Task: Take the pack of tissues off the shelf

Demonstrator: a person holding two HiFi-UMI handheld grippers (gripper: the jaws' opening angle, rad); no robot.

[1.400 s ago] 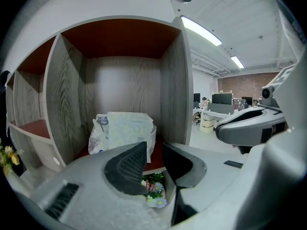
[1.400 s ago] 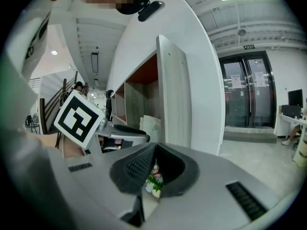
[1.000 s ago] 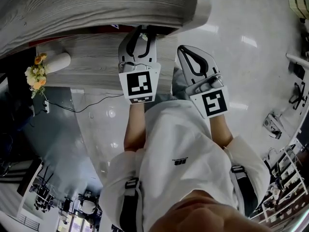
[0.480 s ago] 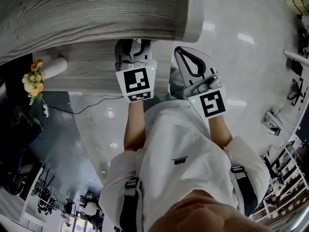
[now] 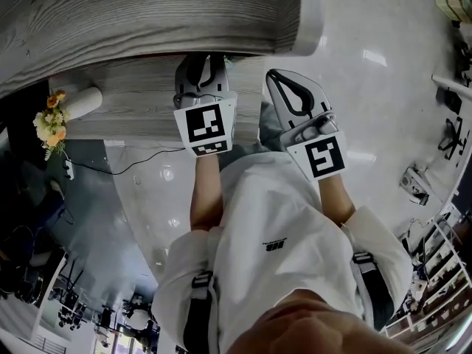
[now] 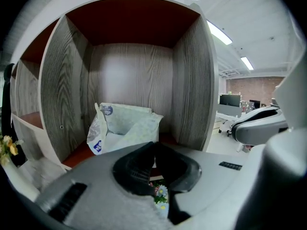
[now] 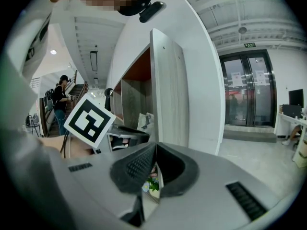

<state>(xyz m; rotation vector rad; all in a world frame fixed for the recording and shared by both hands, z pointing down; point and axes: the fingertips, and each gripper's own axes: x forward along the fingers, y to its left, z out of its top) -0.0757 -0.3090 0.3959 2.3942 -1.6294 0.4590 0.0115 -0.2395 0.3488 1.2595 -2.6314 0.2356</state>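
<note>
The pack of tissues [image 6: 122,127] sits crumpled on the red floor of the shelf [image 6: 191,75] compartment, toward its left wall, at about eleven o'clock from the left gripper [image 6: 153,145]; that claw is closed on nothing, its tips meeting just outside the opening, apart from the pack; the right gripper [image 7: 154,148] hangs at three o'clock of it beside the shelf's white end panel, likewise pinched together and empty; flowers [image 5: 50,121] lie off at nine o'clock.
</note>
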